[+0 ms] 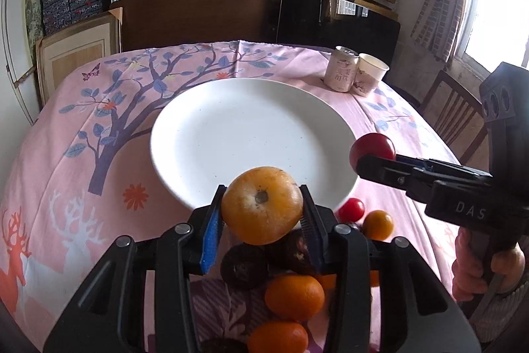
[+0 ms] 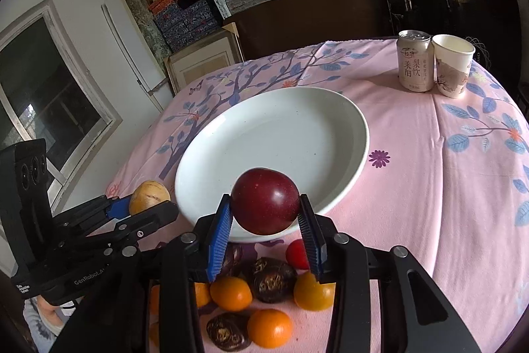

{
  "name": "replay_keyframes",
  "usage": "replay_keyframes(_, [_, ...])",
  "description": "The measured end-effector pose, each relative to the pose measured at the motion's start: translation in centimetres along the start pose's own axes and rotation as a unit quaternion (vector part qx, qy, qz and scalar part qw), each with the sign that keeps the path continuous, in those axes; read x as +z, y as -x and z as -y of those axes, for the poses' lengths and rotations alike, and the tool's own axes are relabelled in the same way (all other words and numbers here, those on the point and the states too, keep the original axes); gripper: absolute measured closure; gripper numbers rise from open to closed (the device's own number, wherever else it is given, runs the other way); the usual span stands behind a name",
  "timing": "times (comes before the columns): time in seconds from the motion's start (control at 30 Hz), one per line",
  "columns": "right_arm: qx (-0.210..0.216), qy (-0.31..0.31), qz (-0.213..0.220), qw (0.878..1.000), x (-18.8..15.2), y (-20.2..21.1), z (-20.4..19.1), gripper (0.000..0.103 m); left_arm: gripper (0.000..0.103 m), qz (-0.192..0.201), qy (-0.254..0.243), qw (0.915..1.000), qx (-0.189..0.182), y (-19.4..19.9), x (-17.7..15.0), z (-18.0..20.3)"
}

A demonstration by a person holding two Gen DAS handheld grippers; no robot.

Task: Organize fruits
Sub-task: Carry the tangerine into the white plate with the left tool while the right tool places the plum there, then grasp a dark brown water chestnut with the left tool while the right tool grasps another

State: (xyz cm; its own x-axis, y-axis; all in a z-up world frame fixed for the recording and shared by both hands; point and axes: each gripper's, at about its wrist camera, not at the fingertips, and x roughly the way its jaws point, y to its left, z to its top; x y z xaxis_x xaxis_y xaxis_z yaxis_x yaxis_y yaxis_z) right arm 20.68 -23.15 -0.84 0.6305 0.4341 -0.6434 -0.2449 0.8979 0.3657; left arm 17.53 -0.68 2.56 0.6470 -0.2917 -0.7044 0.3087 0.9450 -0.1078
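Left gripper: jaws pinching a round yellow-orange fruit with a dark stem scar, held above the near rim of the wide white ceramic plate. Plate: bare, centred on the pink tree-print cloth of the bench. Right gripper: jaws pinching a round dark-red plum-like fruit, also over the plate's near edge. Loose pile of small orange, red and dark wrinkled fruits: on the cloth just short of the plate, partly hidden by both grippers. Far right: pale drink can touching a white paper cup. Step judged: carrying two fruits to the plate; next calls for lowering and releasing inside the rim. The pile's count is unclear.
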Motion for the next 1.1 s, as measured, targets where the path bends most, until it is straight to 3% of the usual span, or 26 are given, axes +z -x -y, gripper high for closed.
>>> replay_keyframes(0.13, [-0.003, 0.001, -0.01, 1.0, 0.1, -2.0, 0.3, 0.061, 0.061, -0.014, 0.008, 0.9998, -0.01, -2.5, 0.0, -0.6])
replay_keyframes(0.2, [-0.009, 0.006, -0.001, 1.0, 0.1, -2.0, 0.3, 0.052, 0.057, -0.018, 0.005, 0.9998, -0.011, -3.2, -0.4, -0.9])
replay_keyframes(0.23, [-0.011, 0.005, 0.004, 1.0, 0.1, -1.9, 0.5, 0.044, 0.051, -0.019, 0.002, 0.9998, -0.007, -3.4, -0.5, -1.0])
replay_keyframes(0.4, [-0.003, -0.002, 0.023, 1.0, -0.1, -0.7, 0.8, 0.043, 0.048, -0.012, 0.015, 0.9998, -0.007, -2.9, -1.0, -1.8])
replay_keyframes(0.53, [-0.014, 0.004, 0.032, 0.999, -1.0, 0.4, 1.0, 0.043, 0.028, 0.008, 0.034, 0.9993, 0.012, -1.2, -1.6, -3.2])
replay_keyframes(0.73, [-0.02, 0.012, 0.043, 0.999, -2.5, 1.9, 0.7, 0.04, 0.027, 0.038, 0.069, 0.9965, 0.027, 1.8, -3.1, -5.4])
replay_keyframes(0.93, [-0.021, 0.0, 0.053, 0.998, -4.5, 3.7, 1.1, 0.029, 0.026, 0.023, 0.083, 0.9955, 0.041, 3.6, -7.2, -6.2])
replay_keyframes(1.1, [-0.011, -0.02, 0.052, 0.998, -5.6, 4.6, 1.8, 0.028, 0.023, 0.018, 0.061, 0.9973, 0.036, 5.2, -10.2, -4.8])
